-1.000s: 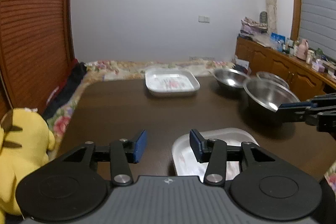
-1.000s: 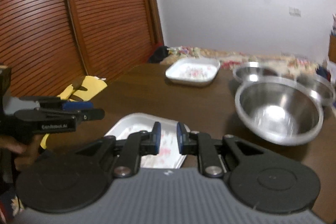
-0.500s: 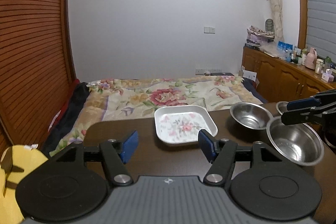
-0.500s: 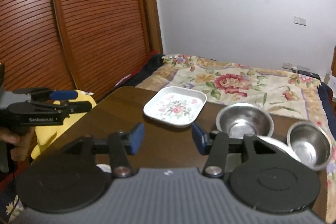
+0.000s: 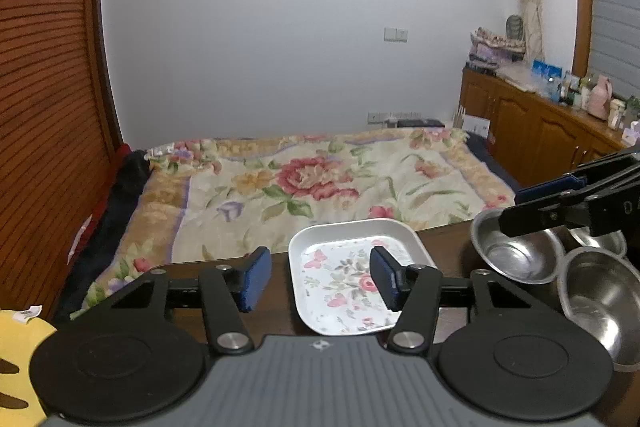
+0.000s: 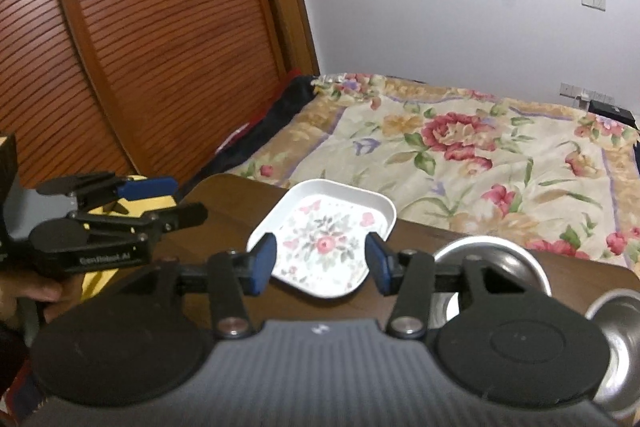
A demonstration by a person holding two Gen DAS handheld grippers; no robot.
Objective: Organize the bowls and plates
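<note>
Left cam: my left gripper (image 5: 318,281) had nothing in its fingers, partly spread and closing. The floral plate (image 5: 352,279) sat on the dark surface (image 5: 280,311), steel bowls (image 5: 516,255) just right of the plate.

Right cam: right gripper (image 6: 320,261) half-spread, empty, same plate (image 6: 324,239) beyond the fingers, one bowl (image 6: 500,251) right of the plate.

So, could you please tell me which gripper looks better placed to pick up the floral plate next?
Probably the left gripper: the floral plate lies just ahead of its empty, closing jaws. The right gripper sits nearer the steel bowls, its jaws open.
</note>
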